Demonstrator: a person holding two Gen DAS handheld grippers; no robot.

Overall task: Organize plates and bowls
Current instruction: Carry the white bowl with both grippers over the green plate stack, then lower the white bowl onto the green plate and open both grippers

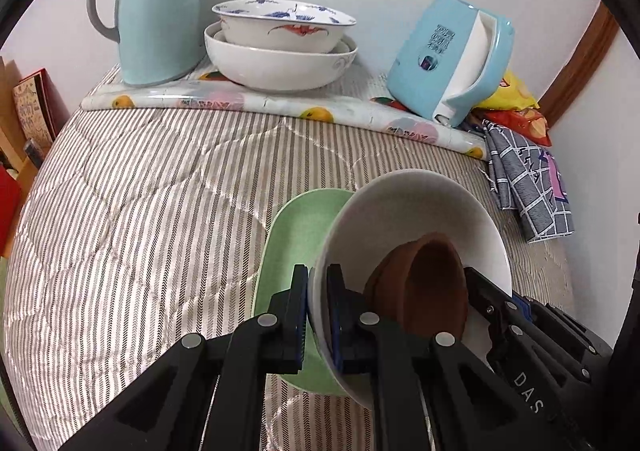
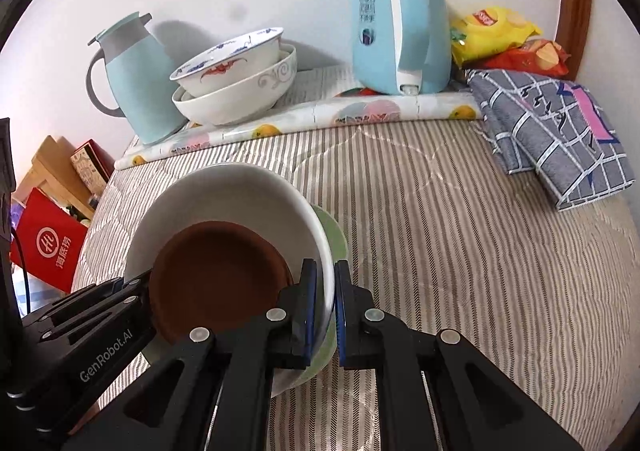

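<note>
A white bowl (image 1: pixel 416 211) with a brown bowl (image 1: pixel 424 283) inside it rests on a green plate (image 1: pixel 296 235) on the striped cloth. My left gripper (image 1: pixel 318 315) is shut on the white bowl's near rim. My right gripper (image 2: pixel 325 311) is shut on the opposite rim of the white bowl (image 2: pixel 224 191), with the brown bowl (image 2: pixel 216 275) beside its inner finger and the green plate (image 2: pixel 338 239) beneath. Each gripper shows in the other's view. Two stacked bowls (image 1: pixel 280 47) stand at the back; they also show in the right wrist view (image 2: pixel 236 79).
A pale blue thermos jug (image 1: pixel 160 7) and a blue electric kettle (image 1: pixel 452 55) stand on a fruit-print mat (image 1: pixel 256 103) at the back wall. A grey checked cloth (image 2: pixel 556 131) and snack bags (image 2: pixel 496 35) lie at back right. Boxes (image 2: pixel 48 243) sit beyond the left edge.
</note>
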